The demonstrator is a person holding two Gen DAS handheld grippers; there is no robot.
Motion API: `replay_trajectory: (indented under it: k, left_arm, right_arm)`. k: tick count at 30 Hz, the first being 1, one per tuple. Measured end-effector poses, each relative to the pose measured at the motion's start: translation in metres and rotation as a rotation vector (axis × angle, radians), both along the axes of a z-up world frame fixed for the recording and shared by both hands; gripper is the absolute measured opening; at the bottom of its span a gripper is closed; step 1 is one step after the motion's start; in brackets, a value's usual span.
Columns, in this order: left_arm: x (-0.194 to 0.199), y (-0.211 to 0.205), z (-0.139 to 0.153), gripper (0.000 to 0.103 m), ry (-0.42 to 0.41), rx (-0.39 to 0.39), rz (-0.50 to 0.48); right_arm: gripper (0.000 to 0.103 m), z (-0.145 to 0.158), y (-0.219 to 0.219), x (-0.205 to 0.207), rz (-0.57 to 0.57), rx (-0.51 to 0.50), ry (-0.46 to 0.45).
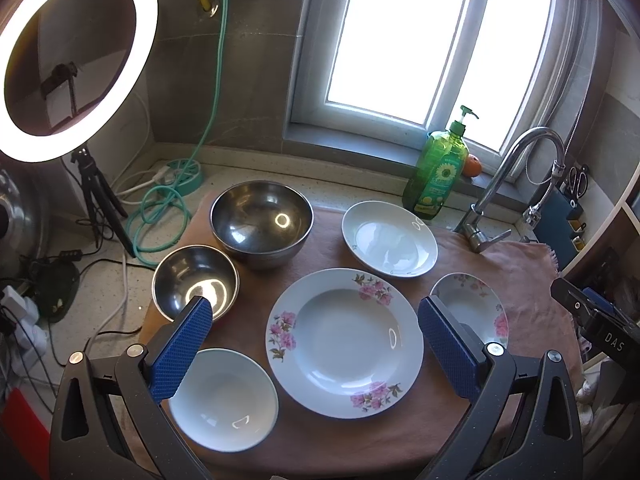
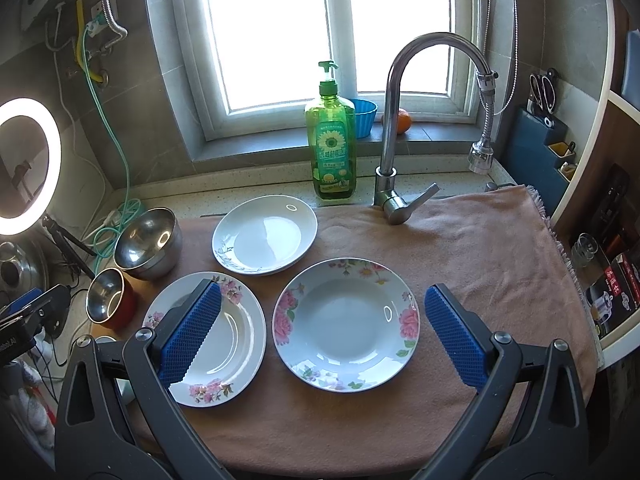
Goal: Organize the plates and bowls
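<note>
Three flowered or patterned plates and one more are lying on the pink cloth (image 2: pixel 472 248), so four plates in all: a large pink-flower plate (image 1: pixel 344 344), a rose-pattern plate (image 2: pixel 346 324), a white plate with a grey leaf pattern (image 2: pixel 265 235), and a plain white bowl-like dish (image 1: pixel 224 398), which is showing only in the left wrist view. Two steel bowls are standing at the left side, a big steel bowl (image 1: pixel 262 222) and a small steel bowl (image 1: pixel 196 280). One green soap bottle (image 2: pixel 330 140), one faucet (image 2: pixel 394 128), one ring light (image 1: pixel 76 60) and one orange (image 2: pixel 403 121) are also showing. Two hand-held grippers are appearing, the left hand-held gripper (image 1: pixel 316 328) and the right hand-held gripper (image 2: pixel 322 320).
</note>
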State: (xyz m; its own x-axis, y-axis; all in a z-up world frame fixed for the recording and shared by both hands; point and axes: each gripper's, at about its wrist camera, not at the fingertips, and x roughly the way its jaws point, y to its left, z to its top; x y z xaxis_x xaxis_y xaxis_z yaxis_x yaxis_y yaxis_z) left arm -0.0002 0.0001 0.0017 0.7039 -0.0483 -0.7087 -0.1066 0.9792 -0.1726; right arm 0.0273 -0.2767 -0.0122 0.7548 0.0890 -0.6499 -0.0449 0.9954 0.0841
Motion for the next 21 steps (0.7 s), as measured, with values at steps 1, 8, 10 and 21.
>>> replay_trajectory:
  k: [1,8,10,21]
  left_arm:
    - [0.0001,-0.0006,0.0,0.102,0.0,0.001,-0.001]
    - [0.0004,-0.0003,-0.0014,0.102,0.001,-0.002,-0.002]
    - [0.0005,-0.0004,-0.0016,0.102,0.002,-0.007,-0.003]
    - [0.0034,0.0034,-0.0049,0.102,0.012,-0.003,-0.005]
  right_arm:
    - [0.103,-0.0001,0.0001,0.0001,0.0,-0.001,0.0]
    - [0.103,-0.0013,0.0008,0.0004,-0.001,-0.001,0.001]
    - [0.103,-0.0009,0.0008,0.0008,0.0,-0.001,0.002]
    - [0.103,-0.0079,0.0034,0.0002,0.003,-0.004,0.01]
